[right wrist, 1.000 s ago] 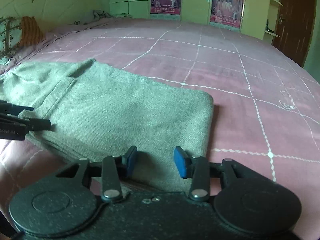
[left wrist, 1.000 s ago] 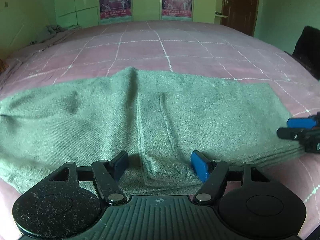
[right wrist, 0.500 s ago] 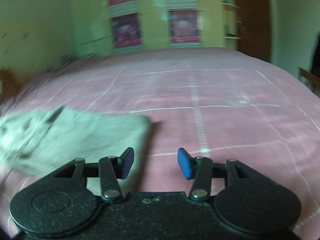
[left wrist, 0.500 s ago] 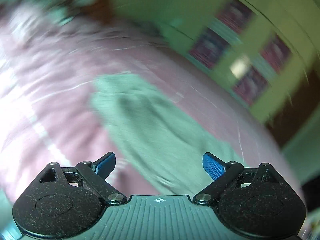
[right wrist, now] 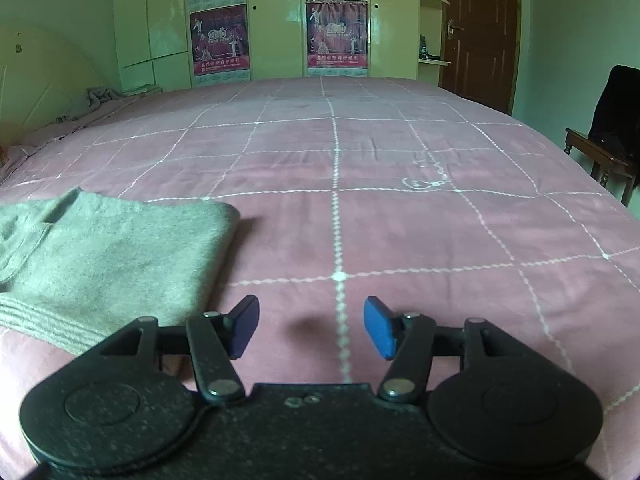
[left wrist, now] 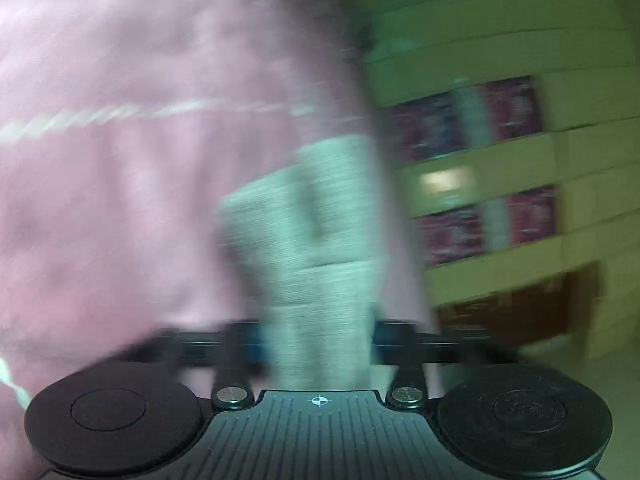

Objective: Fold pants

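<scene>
The folded grey-green knitted pants [right wrist: 104,256] are shown at lower left on the pink checked bedspread [right wrist: 400,200], the right gripper [right wrist: 311,328] spread empty (left gripper [left wrist: 316,346] blurred, state indeterminable); the next fold, judged, requires regrasping an edge.

The right gripper [right wrist: 311,328] sits at six o'clock with its blue-padded fingers [right wrist: 378,333] spread apart and nothing between them, above the pink checked bedspread [right wrist: 400,216]. The folded grey-green pants [right wrist: 108,256] lie flat at nine o'clock, just beside the left finger. At twelve o'clock hang two posters [right wrist: 337,34]; at three, seemingly a chair [right wrist: 600,152].
</scene>
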Demonstrator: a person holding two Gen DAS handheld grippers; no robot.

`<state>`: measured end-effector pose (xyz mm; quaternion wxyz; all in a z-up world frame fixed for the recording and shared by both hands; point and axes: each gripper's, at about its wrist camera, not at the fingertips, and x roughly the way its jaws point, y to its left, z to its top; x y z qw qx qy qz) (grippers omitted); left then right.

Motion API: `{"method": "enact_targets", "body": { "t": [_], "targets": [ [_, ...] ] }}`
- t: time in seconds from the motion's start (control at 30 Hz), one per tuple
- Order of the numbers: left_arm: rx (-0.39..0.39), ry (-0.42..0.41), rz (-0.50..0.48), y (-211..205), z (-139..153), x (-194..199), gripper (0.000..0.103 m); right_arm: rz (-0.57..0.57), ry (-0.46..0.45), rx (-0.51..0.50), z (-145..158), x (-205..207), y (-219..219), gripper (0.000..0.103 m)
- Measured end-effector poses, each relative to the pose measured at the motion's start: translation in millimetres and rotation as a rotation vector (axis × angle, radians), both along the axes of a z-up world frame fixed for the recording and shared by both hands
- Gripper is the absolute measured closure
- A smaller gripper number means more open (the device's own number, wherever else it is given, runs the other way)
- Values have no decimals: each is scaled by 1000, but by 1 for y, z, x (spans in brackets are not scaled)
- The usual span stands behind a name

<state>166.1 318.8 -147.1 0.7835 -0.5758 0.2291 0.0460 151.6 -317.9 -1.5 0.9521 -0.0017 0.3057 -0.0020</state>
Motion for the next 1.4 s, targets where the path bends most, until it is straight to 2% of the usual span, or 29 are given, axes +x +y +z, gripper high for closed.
{"method": "enact_targets", "body": {
  "t": [0.13, 0.2, 0.23, 0.27, 0.3, 0.33, 0.43, 0.5, 0.53, 0.6, 0.7, 0.8, 0.93, 1.03, 1.1, 1.2, 1.3, 1.4],
  "targets": [
    [58, -62, 26, -9, 5, -3, 87, 30, -8, 9, 2, 4, 17, 45],
    [27, -192, 64, -14, 12, -22, 87, 47, -14, 0, 6, 5, 24, 45],
    [73, -226, 73, -17, 15, -30, 87, 54, -22, -4, 9, 4, 25, 45],
    [119, -176, 85, -21, 9, -32, 87, 60, -32, -9, 12, 3, 25, 45],
    [105, -90, 85, -20, -6, -30, 88, 63, -44, -15, 16, 1, 23, 45],
    [91, -105, 87, -19, -13, -29, 88, 60, -54, -20, 18, -1, 20, 43],
    [127, -59, 59, -24, 1, -11, 87, 15, -28, -11, 16, 2, 0, 43],
    [71, -45, 56, -20, 1, -3, 86, -29, -28, 17, 15, 1, -15, 43],
    [78, -30, 51, -21, 5, 1, 86, -47, -34, 40, 15, -1, -24, 43],
    [241, -1, 22, -38, 33, 2, 86, -79, -38, 68, 14, -4, -37, 43],
    [485, -51, -47, -79, 88, 22, 88, -103, -50, 80, 11, -8, -50, 43],
    [629, -138, -101, -131, 131, 45, 88, -115, -68, 90, 8, -12, -62, 43],
    [691, -246, -176, -196, 165, 76, 88, -130, -91, 114, 3, -17, -75, 43],
    [723, -298, -241, -237, 176, 78, 87, -157, -115, 161, 2, -22, -86, 43],
    [736, -307, -299, -266, 176, 88, 87, -185, -153, 162, 6, -23, -94, 43],
    [780, -305, -400, -301, 185, 81, 87, -264, -210, 126, 10, -24, -106, 43],
    [844, -304, -508, -342, 184, 82, 87, -335, -236, 191, 8, -25, -124, 43],
    [908, -289, -605, -384, 179, 86, 87, -343, -240, 221, 3, -23, -130, 41]
  ]
}}
